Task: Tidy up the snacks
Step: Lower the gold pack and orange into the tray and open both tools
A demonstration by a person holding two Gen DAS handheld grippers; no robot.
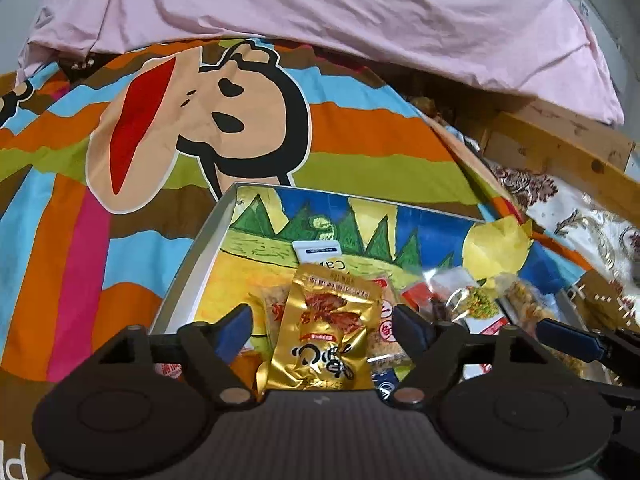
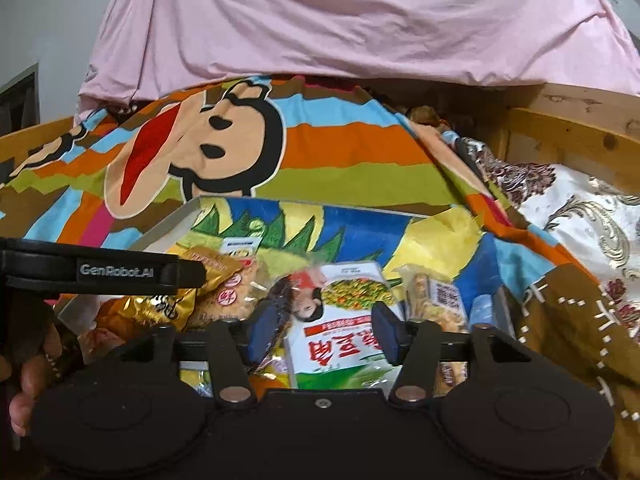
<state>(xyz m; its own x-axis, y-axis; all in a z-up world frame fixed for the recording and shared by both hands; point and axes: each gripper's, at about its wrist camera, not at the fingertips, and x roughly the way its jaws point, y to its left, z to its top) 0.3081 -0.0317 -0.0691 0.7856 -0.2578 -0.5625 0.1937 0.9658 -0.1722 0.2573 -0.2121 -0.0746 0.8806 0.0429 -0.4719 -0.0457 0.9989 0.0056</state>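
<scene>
A shallow box (image 1: 200, 240) lined with a bright painted picture lies on the bed and holds several snack packets. A gold foil packet (image 1: 328, 332) lies in it between the fingers of my left gripper (image 1: 322, 330), which stands open, its pads clear of the foil on both sides. In the right wrist view, a white and green packet with a pea picture (image 2: 340, 340) lies between the blue pads of my right gripper (image 2: 326, 332), also open. More packets lie around: clear bags of crackers (image 2: 436, 300), a red-stamped bag (image 2: 236, 292) and a small white carton (image 1: 316, 250).
The box rim (image 2: 168, 228) rests on a striped blanket with a cartoon monkey (image 1: 200, 120). A pink sheet (image 1: 320, 8) hangs behind. A wooden bed frame (image 1: 560, 148) and floral cloth (image 2: 580, 216) lie right. A hand (image 2: 32, 360) holds the left gripper's body (image 2: 120, 270).
</scene>
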